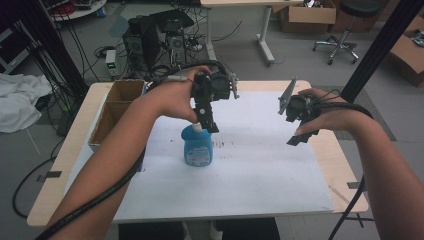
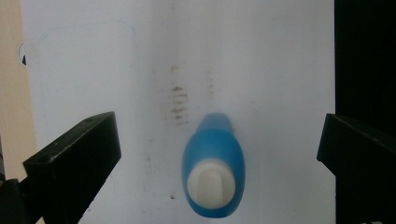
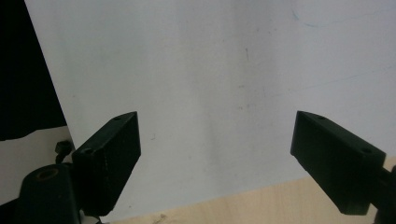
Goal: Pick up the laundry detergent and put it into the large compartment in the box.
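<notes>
Hovering over the middle of the high view, the left gripper (image 1: 209, 125) points straight down at a blue bottle (image 1: 197, 146) that stands upright on the white sheet (image 1: 250, 175) covering the table (image 1: 345, 165), its black jaw tips level with the bottle's white cap (image 1: 198, 128) and just right of it. From the left gripper view the picture is clear: the jaws are spread wide, one at the lower left of the frame and one at the lower right, and the blue bottle (image 2: 214, 165) sits between them at the bottom centre, seen from above, its white cap (image 2: 211, 183) nearest the camera, with open sheet on either side, so nothing is gripped. A patch of brownish smudges (image 2: 177, 102) marks the white sheet (image 2: 261, 70) just above the bottle in that frame. Over at the right of the high view, the right gripper (image 1: 302, 136) hangs above the sheet's right side, well apart from the bottle, angled down and to the left. Its own view shows its jaws wide too, holding nothing, with bare white sheet (image 3: 210, 84) between them and the pale wooden table edge (image 3: 243, 207) along the bottom. At the left edge of the high view a cardboard box (image 1: 116, 107) with two open compartments rests on the table's corner.
</notes>
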Demonstrator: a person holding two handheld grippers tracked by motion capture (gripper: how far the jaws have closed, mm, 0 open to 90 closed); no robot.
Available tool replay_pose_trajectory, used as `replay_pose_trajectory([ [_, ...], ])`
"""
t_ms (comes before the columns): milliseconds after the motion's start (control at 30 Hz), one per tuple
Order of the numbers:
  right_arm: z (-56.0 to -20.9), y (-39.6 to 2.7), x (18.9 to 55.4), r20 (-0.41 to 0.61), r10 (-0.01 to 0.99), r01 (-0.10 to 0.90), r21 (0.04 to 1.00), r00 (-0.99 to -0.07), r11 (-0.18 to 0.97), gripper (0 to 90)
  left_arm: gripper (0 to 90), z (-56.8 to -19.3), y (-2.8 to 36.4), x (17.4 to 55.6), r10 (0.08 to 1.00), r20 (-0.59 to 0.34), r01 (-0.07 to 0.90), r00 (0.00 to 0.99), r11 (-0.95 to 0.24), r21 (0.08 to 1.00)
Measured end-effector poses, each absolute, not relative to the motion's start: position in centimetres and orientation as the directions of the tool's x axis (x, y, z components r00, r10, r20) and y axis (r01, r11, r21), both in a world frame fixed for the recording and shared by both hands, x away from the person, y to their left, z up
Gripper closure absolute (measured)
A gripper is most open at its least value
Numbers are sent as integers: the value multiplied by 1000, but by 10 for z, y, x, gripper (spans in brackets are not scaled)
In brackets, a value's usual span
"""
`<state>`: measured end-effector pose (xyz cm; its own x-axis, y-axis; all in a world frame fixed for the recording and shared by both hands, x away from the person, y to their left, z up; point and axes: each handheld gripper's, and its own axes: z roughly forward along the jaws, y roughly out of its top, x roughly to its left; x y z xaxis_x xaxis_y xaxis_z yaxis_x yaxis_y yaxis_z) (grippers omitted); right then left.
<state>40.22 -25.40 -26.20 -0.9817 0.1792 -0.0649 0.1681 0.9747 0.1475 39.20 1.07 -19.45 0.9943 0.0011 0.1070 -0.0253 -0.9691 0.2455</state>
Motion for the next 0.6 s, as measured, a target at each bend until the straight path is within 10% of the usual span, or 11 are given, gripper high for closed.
replay_pose_trajectory([
  [600, -272, -248, 403, -54, 167, 158, 146, -984, 977, 162, 1, -210, 37, 397, 24, 85, 4, 996, -975, 222],
])
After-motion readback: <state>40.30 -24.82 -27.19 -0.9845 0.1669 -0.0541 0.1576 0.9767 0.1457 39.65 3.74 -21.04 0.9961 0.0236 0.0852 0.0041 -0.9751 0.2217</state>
